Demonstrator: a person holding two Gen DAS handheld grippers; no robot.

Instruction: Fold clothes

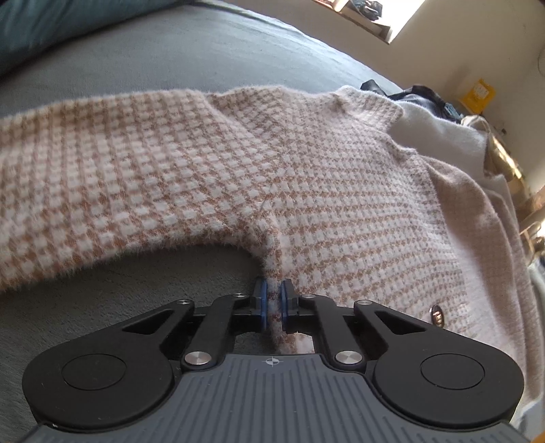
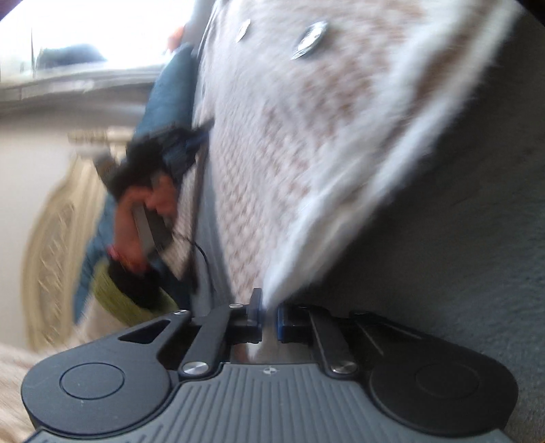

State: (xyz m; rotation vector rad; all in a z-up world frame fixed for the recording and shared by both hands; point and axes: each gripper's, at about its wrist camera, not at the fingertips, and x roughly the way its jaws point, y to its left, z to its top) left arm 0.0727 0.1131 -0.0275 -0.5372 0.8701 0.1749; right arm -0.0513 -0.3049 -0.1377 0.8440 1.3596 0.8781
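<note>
While we've got both grippers in hand, each one is pinched down on the same garment. Our left gripper has its blue pads nearly together with a narrow strip of the fuzzy pink-and-tan houndstooth knit cardigan squeezed between them, right at the seam where the sleeve meets the body. From that pinch the sleeve runs off to the left and the body spreads ahead and to the right, all of it lying flat on the grey bedspread. One round metal button sits just right of the gripper on the cardigan's pale front band. Further right, past the cardigan's edge, there's a heap of other clothes, white and dark, and up at the far left a teal pillow.

Our right gripper is also closed to a narrow gap, with the white fuzzy edge of that cardigan caught between the pads. That view is pretty blurry. From the pinch the knit rises away ahead of the gripper, with two shiny buttons near its far end, and the bedspread shows to its right. Off to the left we can see the left hand wrapped around the other gripper's handle, a dark fuzzy cuff and teal sleeve above it, and a cream carved headboard beyond.
</note>
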